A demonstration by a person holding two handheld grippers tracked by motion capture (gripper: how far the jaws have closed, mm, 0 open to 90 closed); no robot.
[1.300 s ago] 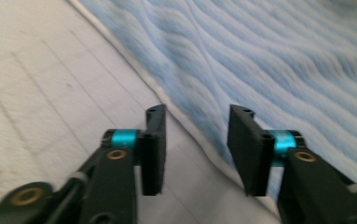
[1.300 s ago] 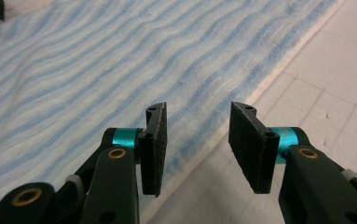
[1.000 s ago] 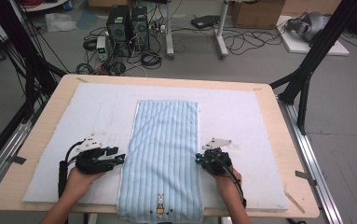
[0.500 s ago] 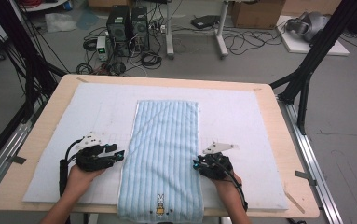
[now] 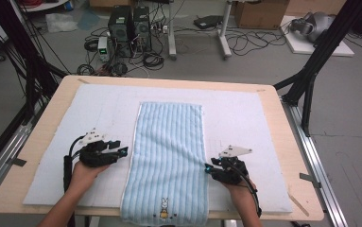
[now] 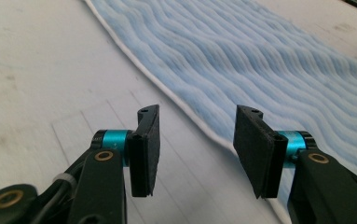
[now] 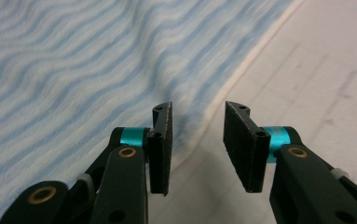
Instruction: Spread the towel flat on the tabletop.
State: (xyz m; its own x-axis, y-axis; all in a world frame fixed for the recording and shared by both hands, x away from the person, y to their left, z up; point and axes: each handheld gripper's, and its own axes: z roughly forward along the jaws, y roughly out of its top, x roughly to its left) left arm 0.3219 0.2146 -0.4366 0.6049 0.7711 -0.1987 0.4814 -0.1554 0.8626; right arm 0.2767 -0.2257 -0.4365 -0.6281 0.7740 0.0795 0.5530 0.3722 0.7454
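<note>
Striped towel [image 5: 169,161] flat between left claw [image 5: 120,150] and right claw [image 5: 209,168]

Overhead camera faces forward across the table [image 5: 41,142]; both gripper cameras, low and close, share the blue towel [image 5: 169,156].

We count one light-blue striped towel [image 5: 169,156] with one rabbit emblem [image 5: 163,208], one white mat [image 5: 245,118], one wooden table [image 5: 287,142], two tongs, left [image 5: 118,147] and right [image 5: 208,168], and two computer towers [image 5: 129,26] on the floor.
</note>
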